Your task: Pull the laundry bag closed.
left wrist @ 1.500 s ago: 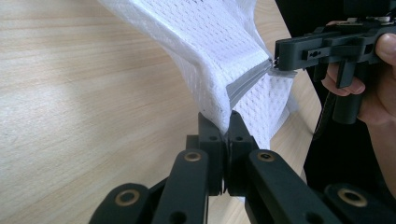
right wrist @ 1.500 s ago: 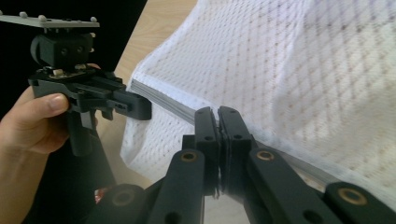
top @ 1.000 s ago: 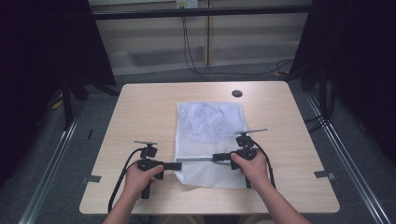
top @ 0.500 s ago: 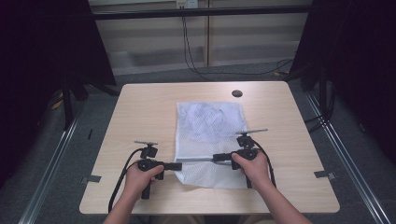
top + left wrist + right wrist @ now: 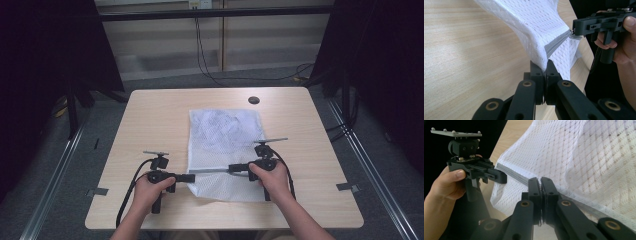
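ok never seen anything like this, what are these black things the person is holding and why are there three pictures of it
These are three cameras on one moment. The high view looks down on a pale wooden table from above the person's side. The other two cameras ride on the tools themselves.

The black things are hand-held grippers, each with two fingers that close like tongs. The person holds one in each hand: the left gripper and the right gripper.

On the table lies a white mesh laundry-style bag with a grey zipper strip running near its close end. Both grippers are shut on that zipper line, the left one at the bag's edge, the right one farther along.

In the left gripper view its own fingers pinch the mesh at the zipper, which is lifted slightly off the table. The right gripper view shows the same from the opposite side.
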Available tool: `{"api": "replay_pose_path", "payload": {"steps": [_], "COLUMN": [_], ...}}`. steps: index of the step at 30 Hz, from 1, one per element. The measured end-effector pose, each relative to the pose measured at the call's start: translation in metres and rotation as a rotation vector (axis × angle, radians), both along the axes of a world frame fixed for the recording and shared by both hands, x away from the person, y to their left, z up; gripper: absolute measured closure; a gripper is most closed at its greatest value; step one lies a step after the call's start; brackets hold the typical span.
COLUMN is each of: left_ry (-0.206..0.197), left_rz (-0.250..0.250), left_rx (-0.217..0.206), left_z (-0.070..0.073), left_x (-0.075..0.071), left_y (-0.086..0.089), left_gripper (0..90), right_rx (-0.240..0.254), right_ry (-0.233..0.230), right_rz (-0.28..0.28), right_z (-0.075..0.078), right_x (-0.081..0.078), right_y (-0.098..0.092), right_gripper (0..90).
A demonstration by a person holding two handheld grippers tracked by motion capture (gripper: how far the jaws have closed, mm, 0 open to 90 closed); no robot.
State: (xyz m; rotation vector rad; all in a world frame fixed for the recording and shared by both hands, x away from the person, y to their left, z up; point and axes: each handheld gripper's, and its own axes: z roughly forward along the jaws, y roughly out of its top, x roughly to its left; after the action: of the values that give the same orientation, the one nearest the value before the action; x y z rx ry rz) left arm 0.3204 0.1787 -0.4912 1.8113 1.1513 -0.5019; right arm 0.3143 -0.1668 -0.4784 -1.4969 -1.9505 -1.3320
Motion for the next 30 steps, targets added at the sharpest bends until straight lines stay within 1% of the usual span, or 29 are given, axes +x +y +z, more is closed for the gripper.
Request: {"api": "replay_pose_path", "payload": {"steps": [1,2,4,6,8,9,10,12,14,17,18,19,20,21,22,23,25,26,30], "left_ry": [-0.002,0.005,-0.001,-0.002,0.004,0.0,0.003,0.006,-0.002,0.004,0.011,0.0,-0.001,0.003,0.0,0.007,0.0,0.006,-0.003], "left_rz": [-0.004,-0.001,-0.002,-0.002,0.009,0.002,0.009,0.006,0.004,0.011,0.019,0.017,0.016,0.018,0.017,0.024,0.017,0.019,0.015], "left_rx": [0.001,-0.004,-0.002,0.004,-0.011,-0.006,-0.008,-0.005,0.001,-0.003,-0.005,-0.002,-0.003,-0.007,-0.01,-0.013,-0.003,-0.005,-0.001], "left_z": [0.0,0.001,0.001,0.002,0.002,0.002,0.002,0.002,0.001,0.002,0.002,0.002,0.002,0.002,0.002,0.002,0.002,0.002,0.002], "left_x": [0.0,-0.001,0.0,0.0,0.0,0.0,-0.001,0.0,0.0,0.0,0.0,0.001,0.001,0.001,0.001,0.0,0.0,0.0,0.0], "left_y": [0.0,0.0,0.0,0.002,0.003,0.004,0.003,0.003,0.004,0.004,0.005,0.006,0.008,0.008,0.009,0.008,0.008,0.007,0.007], "left_gripper": [88.6,88.6,88.6,88.6,88.6,88.6,88.6,88.6,88.5,88.6,88.6,88.6,88.6,88.5,88.6,88.6,88.6,88.6,88.5], "right_rx": [0.001,0.0,0.005,-0.004,0.001,0.004,0.006,-0.006,0.0,0.0,-0.011,-0.012,-0.012,-0.009,-0.007,-0.009,-0.011,-0.014,-0.014], "right_ry": [0.001,0.002,0.004,0.002,0.008,0.009,0.008,0.006,0.01,0.012,0.009,0.008,0.009,0.007,0.009,0.009,0.007,0.006,0.007], "right_rz": [-0.001,-0.001,0.0,0.0,-0.011,-0.015,-0.013,-0.012,-0.011,-0.01,-0.015,-0.017,-0.022,-0.027,-0.028,-0.033,-0.032,-0.031,-0.03], "right_z": [0.0,0.0,-0.001,-0.001,-0.001,-0.001,-0.001,-0.002,-0.002,-0.002,-0.002,-0.002,-0.002,-0.002,-0.002,-0.002,-0.002,-0.002,-0.002], "right_x": [0.0,0.0,0.0,0.0,0.001,0.001,0.001,0.0,0.001,0.001,0.001,0.001,0.001,0.001,0.001,0.001,0.0,0.0,0.0], "right_y": [0.0,0.0,0.0,-0.001,-0.005,-0.006,-0.007,-0.007,-0.007,-0.008,-0.008,-0.01,-0.012,-0.014,-0.016,-0.017,-0.018,-0.018,-0.018], "right_gripper": [87.4,87.4,87.4,87.4,87.4,87.4,87.4,87.4,87.4,87.4,87.4,87.4,87.4,87.4,87.4,87.4,87.4,87.4,87.4]}}
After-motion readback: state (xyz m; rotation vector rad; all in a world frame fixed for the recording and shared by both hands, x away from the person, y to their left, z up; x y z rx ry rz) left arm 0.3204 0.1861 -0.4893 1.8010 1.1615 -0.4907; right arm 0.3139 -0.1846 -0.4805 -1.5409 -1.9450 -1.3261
